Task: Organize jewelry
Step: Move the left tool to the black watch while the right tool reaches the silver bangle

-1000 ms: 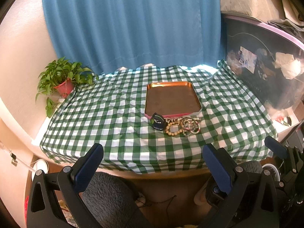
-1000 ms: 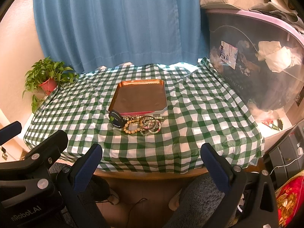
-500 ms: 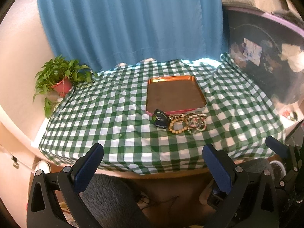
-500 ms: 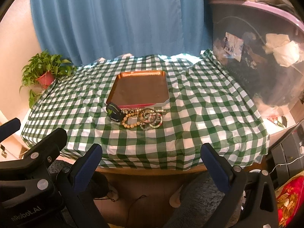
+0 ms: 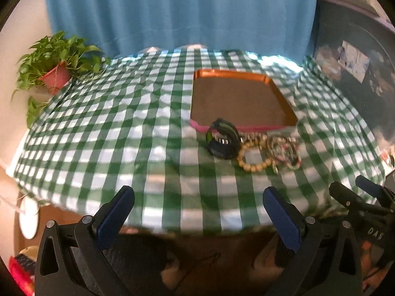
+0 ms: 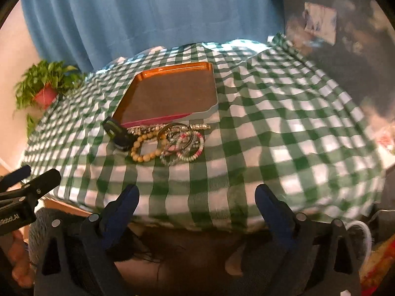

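On left gripper (image 6: 14,187) body: partial lettering "obot.AI"; fingers apart.

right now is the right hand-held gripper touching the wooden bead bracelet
Apart. The right wrist view shows the open right hand-held gripper at the table edge, checked cloth between it and the wooden bead bracelet.

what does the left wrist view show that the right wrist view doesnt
Only the left wrist view: the left tongs open in the foreground, and the right tongs' body at its right edge.

Only the right wrist view: the right tongs open in the foreground, the left tongs' body at its left edge, and a thin chain lying along the tray's near edge.

Both: the empty orange tray on the green checked tablecloth, the black watch, the wooden bead bracelet, the tangled bangles, the potted plant and the blue curtain.
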Demonstrator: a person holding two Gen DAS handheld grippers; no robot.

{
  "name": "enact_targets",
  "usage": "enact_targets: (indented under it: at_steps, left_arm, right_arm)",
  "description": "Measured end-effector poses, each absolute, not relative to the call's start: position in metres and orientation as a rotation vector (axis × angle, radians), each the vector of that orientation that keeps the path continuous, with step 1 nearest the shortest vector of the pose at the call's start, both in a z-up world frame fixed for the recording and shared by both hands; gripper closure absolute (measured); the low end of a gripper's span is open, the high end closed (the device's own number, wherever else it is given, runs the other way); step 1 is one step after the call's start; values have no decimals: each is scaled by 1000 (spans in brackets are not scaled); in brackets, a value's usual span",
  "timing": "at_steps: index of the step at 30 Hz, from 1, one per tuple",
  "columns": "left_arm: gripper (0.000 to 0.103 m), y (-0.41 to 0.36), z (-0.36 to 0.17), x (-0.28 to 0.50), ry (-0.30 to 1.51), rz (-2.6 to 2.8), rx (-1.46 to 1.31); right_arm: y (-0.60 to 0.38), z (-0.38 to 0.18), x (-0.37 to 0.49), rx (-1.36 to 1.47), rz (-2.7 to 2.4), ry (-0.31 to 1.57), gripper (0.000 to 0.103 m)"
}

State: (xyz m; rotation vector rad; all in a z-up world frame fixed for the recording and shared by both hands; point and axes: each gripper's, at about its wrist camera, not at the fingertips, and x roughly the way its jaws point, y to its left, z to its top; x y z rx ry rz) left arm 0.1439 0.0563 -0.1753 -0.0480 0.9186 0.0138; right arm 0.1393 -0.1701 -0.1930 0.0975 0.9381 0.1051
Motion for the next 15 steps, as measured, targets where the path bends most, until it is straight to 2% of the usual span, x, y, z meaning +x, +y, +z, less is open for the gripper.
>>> enact_targets:
  at_steps: [6, 13, 14, 15]
  left_arm:
    - [0, 59, -201, 190, 911, -93, -110]
    - [1, 42, -223, 238, 872, -203, -56]
    - [1, 42, -226, 245, 872, -215, -67]
    - [4, 43, -230, 250, 872, -230, -86]
  right_arm:
    - [-171, -219, 184, 106, 297, 881, 9]
    - [-169, -239, 219, 55, 312, 844, 10]
    - [-171, -239, 222, 81, 332, 839, 15]
    - [-174, -238, 224, 113, 361, 832, 35]
